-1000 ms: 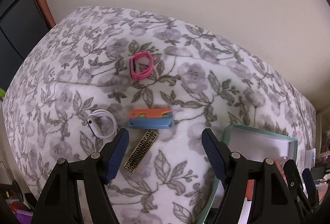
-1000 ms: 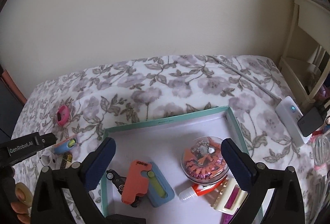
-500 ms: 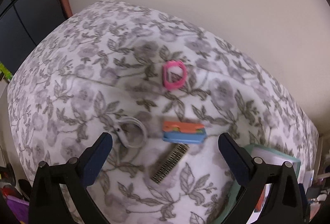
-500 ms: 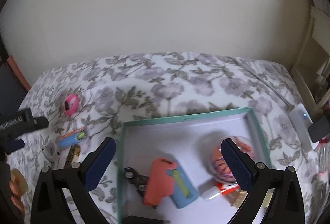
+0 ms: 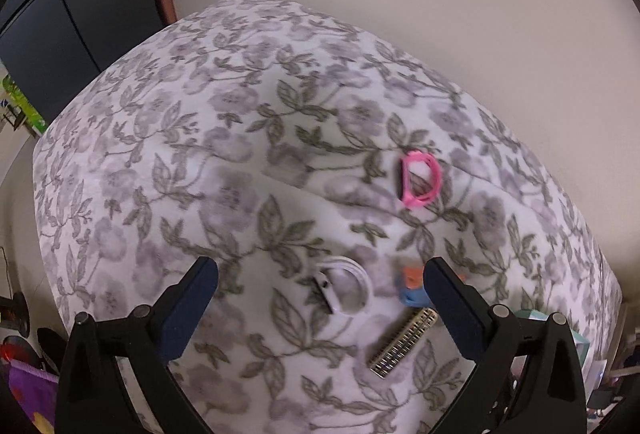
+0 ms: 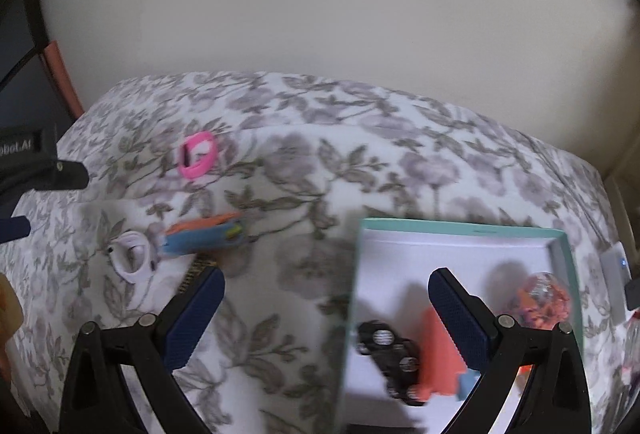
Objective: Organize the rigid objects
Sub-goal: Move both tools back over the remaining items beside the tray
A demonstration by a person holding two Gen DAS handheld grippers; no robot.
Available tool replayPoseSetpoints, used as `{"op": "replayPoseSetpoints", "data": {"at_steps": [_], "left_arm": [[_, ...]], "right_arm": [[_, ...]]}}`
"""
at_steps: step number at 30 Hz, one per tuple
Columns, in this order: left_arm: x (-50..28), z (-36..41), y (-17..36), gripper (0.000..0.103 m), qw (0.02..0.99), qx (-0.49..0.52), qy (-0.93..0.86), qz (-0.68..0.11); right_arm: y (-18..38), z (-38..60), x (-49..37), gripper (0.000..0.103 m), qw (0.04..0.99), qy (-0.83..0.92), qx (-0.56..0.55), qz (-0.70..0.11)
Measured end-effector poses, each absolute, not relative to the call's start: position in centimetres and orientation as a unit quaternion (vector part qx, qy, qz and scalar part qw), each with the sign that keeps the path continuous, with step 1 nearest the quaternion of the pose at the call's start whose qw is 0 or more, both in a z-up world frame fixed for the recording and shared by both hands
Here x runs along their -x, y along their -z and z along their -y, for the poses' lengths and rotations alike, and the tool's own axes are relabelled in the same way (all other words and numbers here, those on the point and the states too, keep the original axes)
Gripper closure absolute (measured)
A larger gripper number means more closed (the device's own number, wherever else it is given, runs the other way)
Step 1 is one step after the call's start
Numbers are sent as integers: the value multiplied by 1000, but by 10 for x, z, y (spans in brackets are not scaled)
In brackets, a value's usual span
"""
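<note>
the left gripper [image 5: 320, 282] hangs over the flowered blanket [image 5: 208, 170] with its jaws spread wide and holding nothing, after just opening further. between its fingers lies a white ring [image 5: 344, 290]; a blue and orange toy [image 5: 412, 286] and a gold comb [image 5: 404, 344] lie just beside it, a pink ring [image 5: 420, 180] farther back. the right gripper [image 6: 326, 294] is also wide open and empty, above the left edge of the teal box [image 6: 460, 228], which holds a black toy car [image 6: 390, 358], an orange case [image 6: 436, 358] and a clear ball [image 6: 544, 300].
</note>
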State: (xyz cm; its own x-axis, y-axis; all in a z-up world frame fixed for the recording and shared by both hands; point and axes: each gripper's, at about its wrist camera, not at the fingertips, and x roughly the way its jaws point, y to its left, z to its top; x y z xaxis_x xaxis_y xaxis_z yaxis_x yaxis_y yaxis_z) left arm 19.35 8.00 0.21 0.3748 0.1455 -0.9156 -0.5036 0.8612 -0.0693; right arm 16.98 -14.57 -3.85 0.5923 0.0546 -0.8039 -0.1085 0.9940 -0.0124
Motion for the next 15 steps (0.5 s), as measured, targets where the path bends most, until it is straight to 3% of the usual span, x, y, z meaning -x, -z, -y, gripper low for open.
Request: {"op": "replayPoseSetpoints", "data": {"at_steps": [15], "left_arm": [[-201,-119,19,1,792,176,-205,-548]], "right_arm": [[60,106,-180,0,877,-77,29,-474]]}}
